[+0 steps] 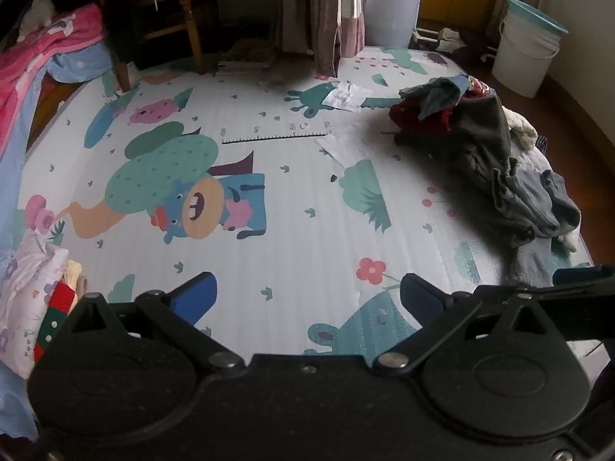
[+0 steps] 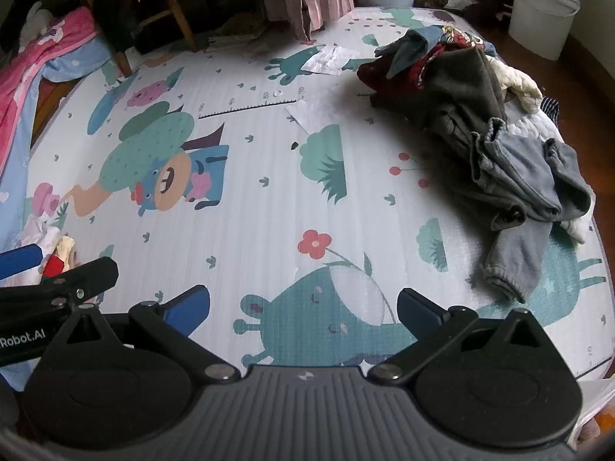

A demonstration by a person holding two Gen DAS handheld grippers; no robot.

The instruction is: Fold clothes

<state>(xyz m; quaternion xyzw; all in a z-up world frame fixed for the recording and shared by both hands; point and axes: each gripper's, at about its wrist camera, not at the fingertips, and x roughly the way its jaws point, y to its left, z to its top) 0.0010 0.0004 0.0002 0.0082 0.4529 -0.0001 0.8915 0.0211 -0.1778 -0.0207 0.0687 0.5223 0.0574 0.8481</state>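
A heap of unfolded clothes (image 1: 496, 161) (image 2: 488, 126) lies on the right side of a cartoon-printed play mat (image 1: 269, 230) (image 2: 250, 211): dark grey pieces, grey-blue trousers (image 2: 519, 207), a red garment (image 2: 388, 73) and a cream one (image 2: 519, 84). A small stack of light, patterned clothes (image 1: 34, 296) (image 2: 54, 246) sits at the mat's left edge. My left gripper (image 1: 307, 301) is open over the bare mat, holding nothing. My right gripper (image 2: 303, 307) is also open and empty, left of the trouser leg. The left gripper's finger shows at the left in the right wrist view.
White paper sheets (image 1: 346, 96) (image 2: 330, 59) lie on the far part of the mat. Beyond it stand a wooden chair (image 1: 165, 11), a curtain (image 1: 330, 11), two white buckets (image 1: 526, 46) (image 1: 392, 11). Pink and blue bedding (image 1: 42, 61) hangs at the left.
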